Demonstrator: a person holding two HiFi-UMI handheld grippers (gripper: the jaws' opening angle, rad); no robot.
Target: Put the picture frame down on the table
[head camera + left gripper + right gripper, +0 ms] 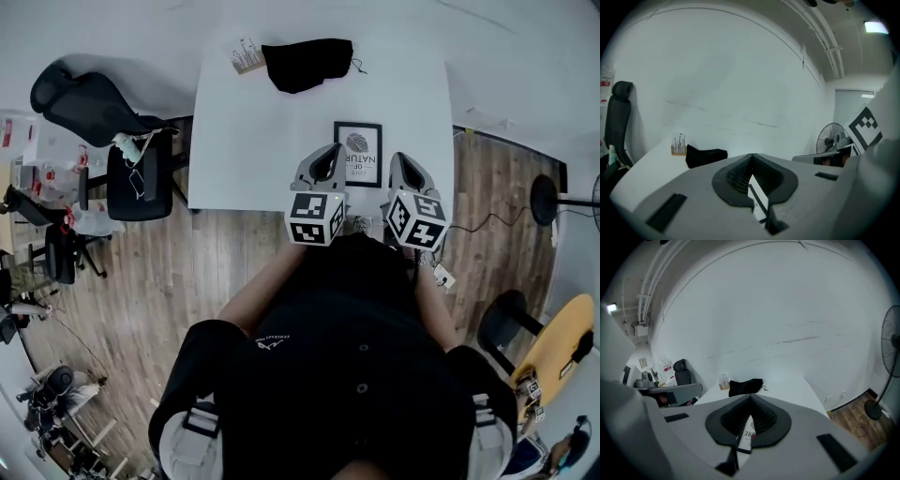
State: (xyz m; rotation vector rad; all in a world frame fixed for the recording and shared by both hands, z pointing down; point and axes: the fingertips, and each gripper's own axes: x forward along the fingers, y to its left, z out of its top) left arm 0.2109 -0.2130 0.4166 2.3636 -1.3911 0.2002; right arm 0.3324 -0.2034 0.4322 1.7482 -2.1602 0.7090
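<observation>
As seen from overhead, looking at a white table first, black cloth at its far end. Then left gripper and right gripper, both clamped shut on nothing, up over the near edge. Lastly frame, lying flat on the table between them, print facing up.

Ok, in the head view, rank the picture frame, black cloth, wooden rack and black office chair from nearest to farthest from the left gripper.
1. picture frame, just right of the left gripper.
2. black cloth, at the far edge of the table.
3. wooden rack, same edge, left of the black cloth.
4. black office chair, off the table, far left.
</observation>
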